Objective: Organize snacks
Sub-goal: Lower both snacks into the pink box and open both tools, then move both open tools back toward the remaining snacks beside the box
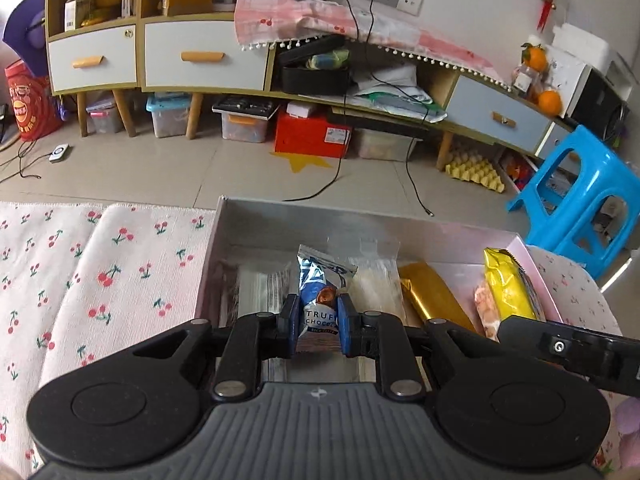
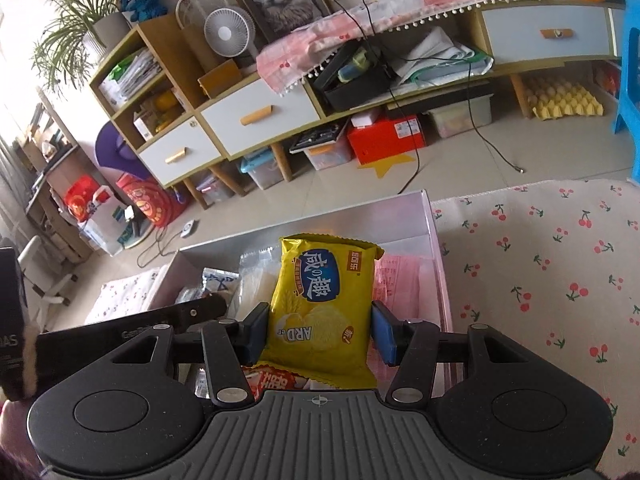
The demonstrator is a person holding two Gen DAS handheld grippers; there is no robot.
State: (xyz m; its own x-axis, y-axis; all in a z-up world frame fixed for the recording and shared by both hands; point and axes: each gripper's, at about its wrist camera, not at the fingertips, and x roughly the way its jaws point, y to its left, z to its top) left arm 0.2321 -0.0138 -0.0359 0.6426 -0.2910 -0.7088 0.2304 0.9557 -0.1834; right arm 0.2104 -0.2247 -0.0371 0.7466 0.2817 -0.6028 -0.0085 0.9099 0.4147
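Lying inside an open pink box (image 1: pixel 516 240) with silvery inner walls, the snacks form a loose row: a clear plastic packet (image 1: pixel 376 280), a gold-wrapped bar (image 1: pixel 432 296), a pink-printed packet (image 1: pixel 486 308) and others too hidden to name. The box sits on a surface covered by a cherry-print cloth (image 1: pixel 120 272).

The left tongs (image 1: pixel 319 330) are closed on a blue and silver truffle chocolate wrapper (image 1: pixel 320 292), its crimped top standing upright above the blue pads. The wrapper shows a brown chocolate picture and white lettering. The pads press both of its sides, and it is held over the middle of the box, above the clear packet.

The right tongs (image 2: pixel 320 330) stand wider apart, around a yellow biscuit packet (image 2: pixel 324 304) printed with a blue oval of Chinese characters and pale round biscuits. The left pad touches the packet's edge; at the right pad a thin gap may remain, so a firm clamp cannot be told from this view. The packet stands upright over the right end of the box (image 2: pixel 434 224), with a red and white packet (image 2: pixel 276 382) below its lower edge. In the left wrist view the same yellow packet (image 1: pixel 508 288) rises beside the box's right wall, just by the pink-printed one.
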